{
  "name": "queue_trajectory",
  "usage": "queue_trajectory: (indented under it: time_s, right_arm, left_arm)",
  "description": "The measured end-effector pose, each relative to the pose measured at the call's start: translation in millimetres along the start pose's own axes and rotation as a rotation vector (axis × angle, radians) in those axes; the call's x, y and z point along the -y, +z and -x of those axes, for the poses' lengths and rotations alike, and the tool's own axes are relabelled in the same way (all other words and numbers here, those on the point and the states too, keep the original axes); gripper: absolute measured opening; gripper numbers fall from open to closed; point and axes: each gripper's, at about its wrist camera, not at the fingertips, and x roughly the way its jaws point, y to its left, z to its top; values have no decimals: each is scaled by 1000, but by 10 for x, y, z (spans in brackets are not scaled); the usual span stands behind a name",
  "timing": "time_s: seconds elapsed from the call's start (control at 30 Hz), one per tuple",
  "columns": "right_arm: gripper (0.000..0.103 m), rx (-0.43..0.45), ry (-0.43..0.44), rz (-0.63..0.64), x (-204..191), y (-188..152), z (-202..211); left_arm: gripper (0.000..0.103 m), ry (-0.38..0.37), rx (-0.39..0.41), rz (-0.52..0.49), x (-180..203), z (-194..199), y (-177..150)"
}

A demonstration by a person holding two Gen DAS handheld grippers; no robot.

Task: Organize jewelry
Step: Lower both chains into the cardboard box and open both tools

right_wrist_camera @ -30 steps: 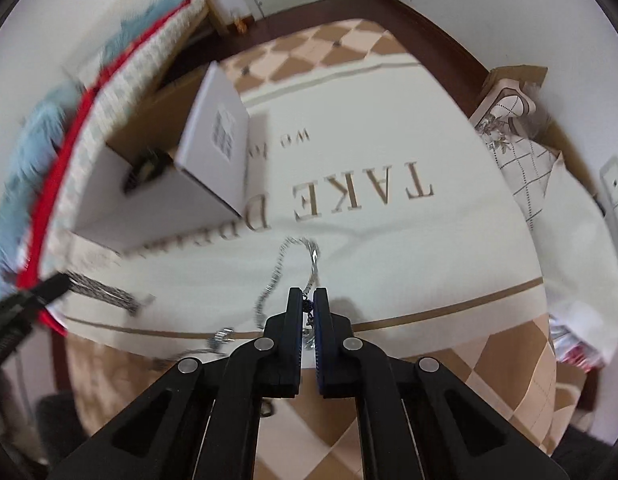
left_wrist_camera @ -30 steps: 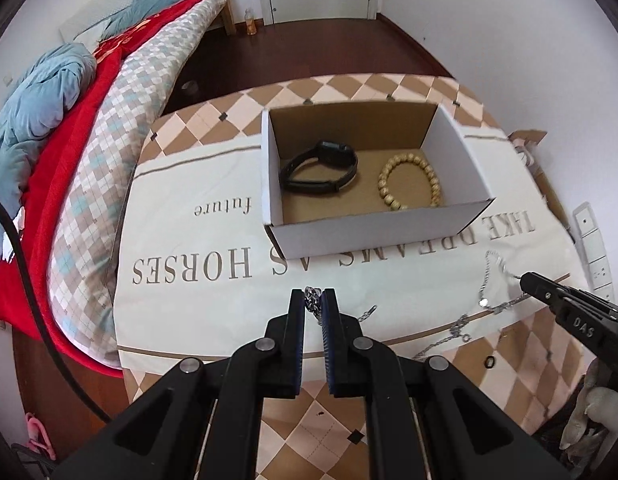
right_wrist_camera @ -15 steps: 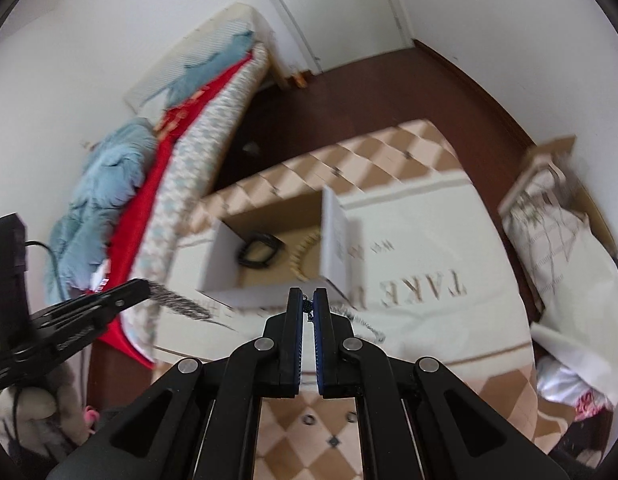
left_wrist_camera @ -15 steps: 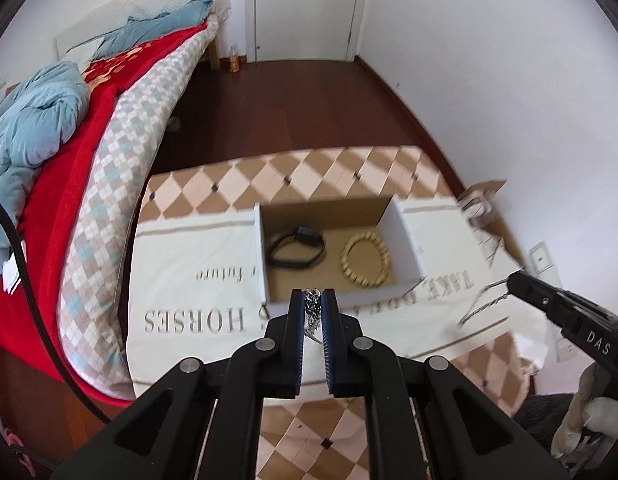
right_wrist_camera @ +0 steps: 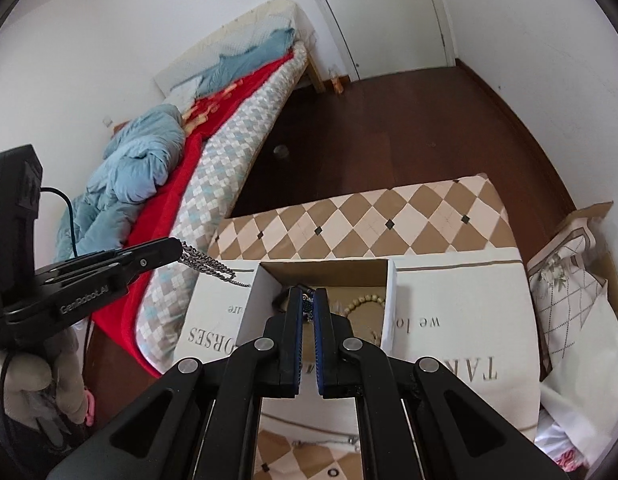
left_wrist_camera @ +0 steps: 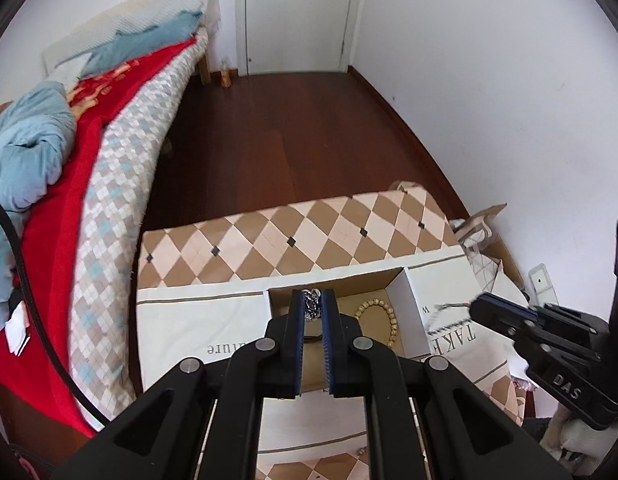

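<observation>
My left gripper is shut on a chunky silver chain and holds it high above the open white cardboard box. The chain hangs from the left gripper in the right wrist view. My right gripper is shut on a thin silver necklace, also raised above the box; the necklace trails from its tip in the left wrist view. A wooden bead bracelet lies in the box. A black watch shows partly behind my fingers.
The box stands on a table with a cream printed cloth over a checkered cover. A bed with red and blue bedding runs along the left. A small ring and another chain lie near the table's front edge.
Both grippers have risen well above the table, lifting their chains off the cloth. The box now looks far smaller and lies below both grippers.
</observation>
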Motion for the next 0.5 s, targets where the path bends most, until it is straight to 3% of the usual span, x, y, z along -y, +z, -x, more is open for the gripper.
queue_trajectory:
  time_s: [0.37,0.5]
  right_arm:
    - [5,-118,-55,31,110,229,-623]
    - [5,-146,-55,44,115,275,-737]
  left_arm:
    - [6,-222,-209,117,-16,-768,-149]
    - [6,-207,-239,131,-69,-865,-188]
